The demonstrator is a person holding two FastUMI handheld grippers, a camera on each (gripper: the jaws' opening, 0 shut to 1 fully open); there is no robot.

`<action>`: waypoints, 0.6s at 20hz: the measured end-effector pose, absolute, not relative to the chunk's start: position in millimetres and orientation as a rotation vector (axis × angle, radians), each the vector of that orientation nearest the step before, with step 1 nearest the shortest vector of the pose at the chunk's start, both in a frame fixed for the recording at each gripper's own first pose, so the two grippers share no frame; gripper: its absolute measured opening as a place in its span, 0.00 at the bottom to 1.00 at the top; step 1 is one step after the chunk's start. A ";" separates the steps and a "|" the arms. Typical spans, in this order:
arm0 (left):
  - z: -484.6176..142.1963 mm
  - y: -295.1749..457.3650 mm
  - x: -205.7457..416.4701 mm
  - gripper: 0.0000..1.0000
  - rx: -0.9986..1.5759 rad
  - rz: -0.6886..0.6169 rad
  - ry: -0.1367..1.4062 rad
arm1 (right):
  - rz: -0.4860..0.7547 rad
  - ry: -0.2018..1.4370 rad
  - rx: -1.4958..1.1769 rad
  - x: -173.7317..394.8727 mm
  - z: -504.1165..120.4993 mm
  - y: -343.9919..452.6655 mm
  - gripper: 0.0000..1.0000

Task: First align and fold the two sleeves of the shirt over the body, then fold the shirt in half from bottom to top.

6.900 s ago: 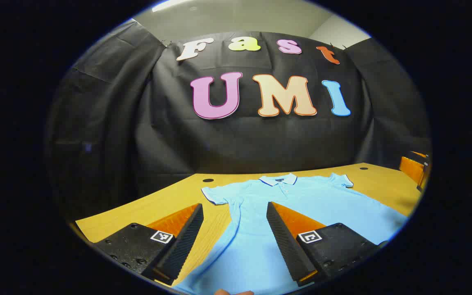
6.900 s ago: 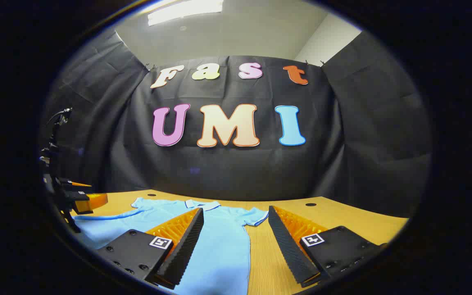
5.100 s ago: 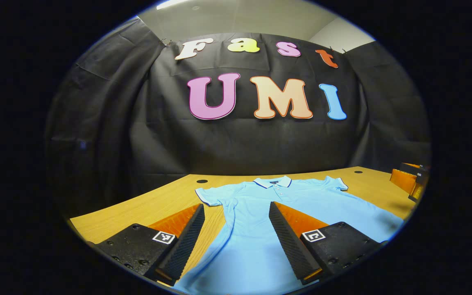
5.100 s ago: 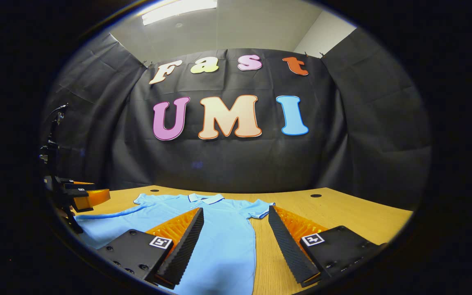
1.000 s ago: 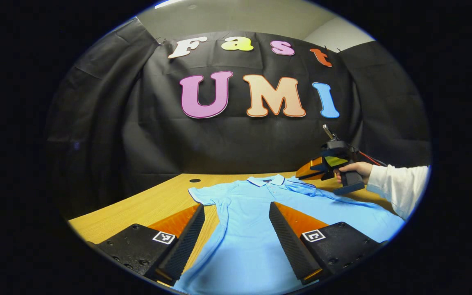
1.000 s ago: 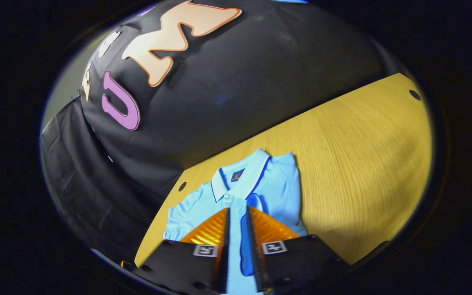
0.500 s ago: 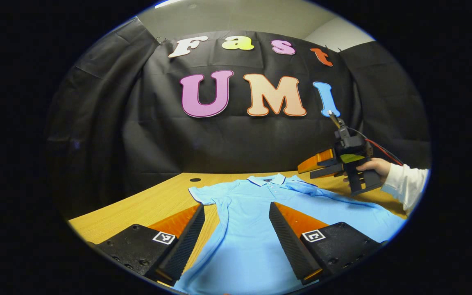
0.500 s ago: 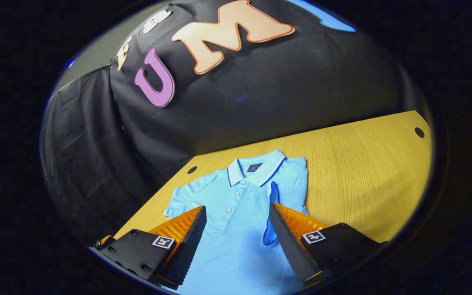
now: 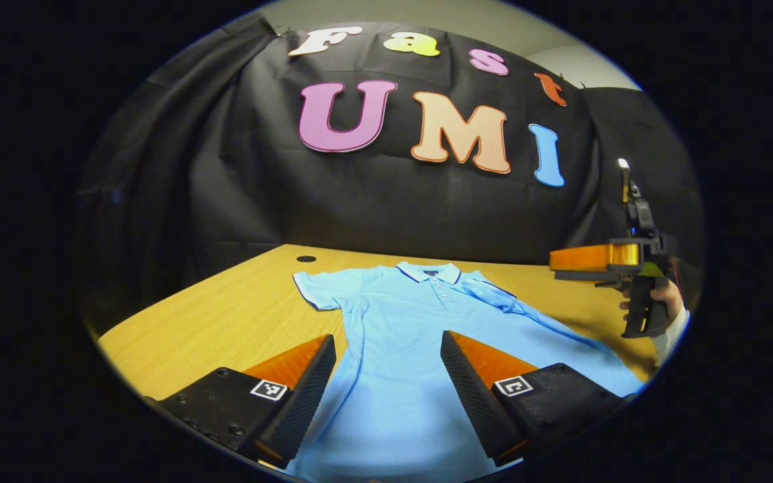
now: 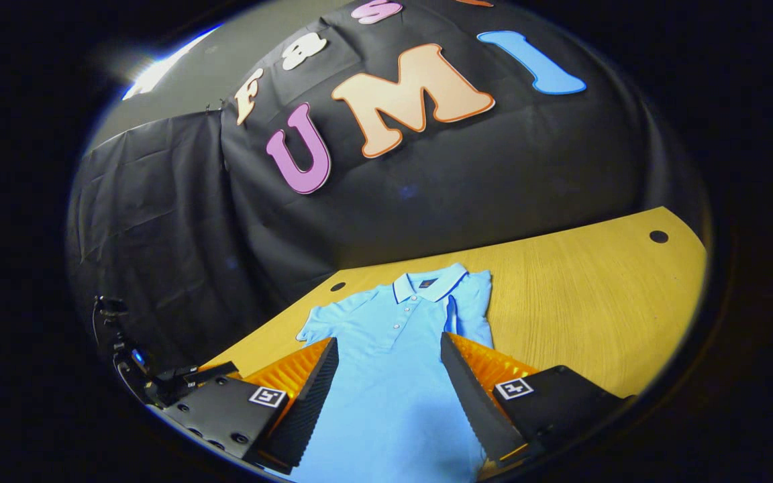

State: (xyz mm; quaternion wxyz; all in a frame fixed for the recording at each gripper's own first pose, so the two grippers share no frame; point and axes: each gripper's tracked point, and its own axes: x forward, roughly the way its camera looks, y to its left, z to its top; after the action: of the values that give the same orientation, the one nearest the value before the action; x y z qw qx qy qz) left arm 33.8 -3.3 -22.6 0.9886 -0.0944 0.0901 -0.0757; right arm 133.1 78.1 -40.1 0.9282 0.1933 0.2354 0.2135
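Observation:
A light blue polo shirt (image 9: 400,315) lies face up on the wooden table (image 9: 225,315), collar toward the wall. One sleeve (image 10: 453,312) is folded in over the chest; in the left gripper view this folded sleeve (image 9: 494,295) sits right of the collar. The other sleeve (image 9: 316,288) lies spread flat. My left gripper (image 9: 386,342) hovers open over the shirt's lower left part. My right gripper (image 10: 388,345) is open above the shirt's body, holding nothing. That same right gripper (image 9: 591,258) hangs in the air at the right, held by a hand (image 9: 658,298).
Round cable holes (image 10: 658,236) mark the table's back edge. Bare wood (image 10: 594,295) stretches to the right of the shirt, and more bare wood lies left of the spread sleeve. My left gripper (image 10: 158,386) shows at the lower left of the right gripper view.
My right gripper, nearly shut over the folded sleeve a second ago, has opened and pulled back up and away to the right. My left gripper has tipped slightly downward.

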 end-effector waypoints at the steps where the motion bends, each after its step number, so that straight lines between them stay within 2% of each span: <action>1: -19.2 3.2 42.4 0.96 -0.195 -0.152 0.185 | 0.424 0.475 0.385 128.2 -39.5 70.3 0.97; 12: 9.5 52.9 147.1 0.94 -0.263 -0.178 0.307 | 0.335 0.397 0.402 74.3 -22.8 17.4 0.97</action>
State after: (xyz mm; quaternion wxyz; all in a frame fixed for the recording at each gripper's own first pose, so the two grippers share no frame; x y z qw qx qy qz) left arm 147.1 52.9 9.5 0.9757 -0.1304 0.1522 -0.0883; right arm 74.3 17.4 -22.8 0.9466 0.1976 0.1948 0.1645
